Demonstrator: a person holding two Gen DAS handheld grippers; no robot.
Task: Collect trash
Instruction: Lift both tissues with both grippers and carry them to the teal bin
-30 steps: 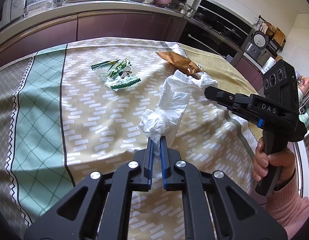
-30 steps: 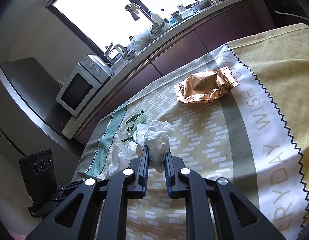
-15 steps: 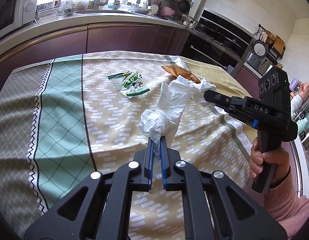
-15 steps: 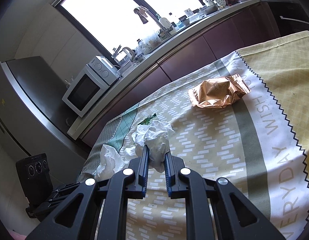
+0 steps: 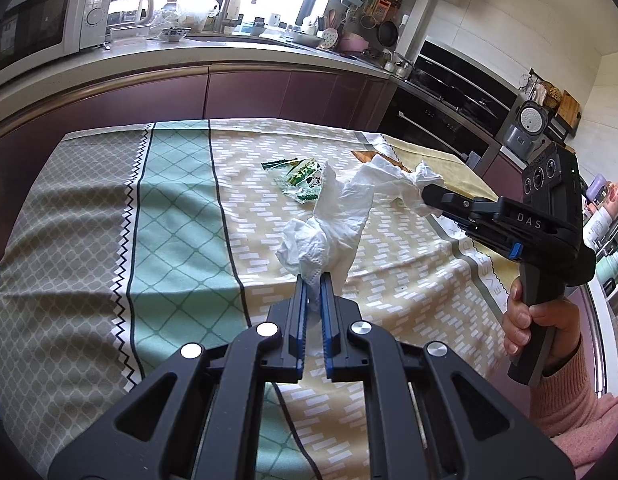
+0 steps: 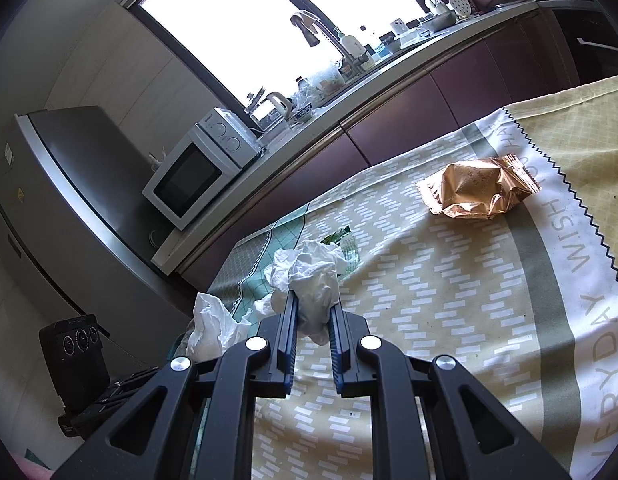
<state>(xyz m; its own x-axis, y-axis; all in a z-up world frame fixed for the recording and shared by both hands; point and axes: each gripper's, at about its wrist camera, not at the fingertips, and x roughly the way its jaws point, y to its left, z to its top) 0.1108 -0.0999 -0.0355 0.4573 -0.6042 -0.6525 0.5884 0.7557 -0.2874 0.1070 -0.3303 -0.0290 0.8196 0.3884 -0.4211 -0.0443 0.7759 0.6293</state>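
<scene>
White crumpled tissue paper (image 5: 329, 224) hangs stretched between your two grippers: your left gripper (image 5: 313, 280) pinches one end, your right gripper (image 6: 313, 300) clamps what looks like the other.

I saw a crumpled white tissue (image 5: 333, 224) stretched above the tablecloth, a torn green-and-clear wrapper (image 5: 301, 178) lying flat behind it, and a crinkled copper foil packet (image 6: 479, 190) resting farther right.
</scene>
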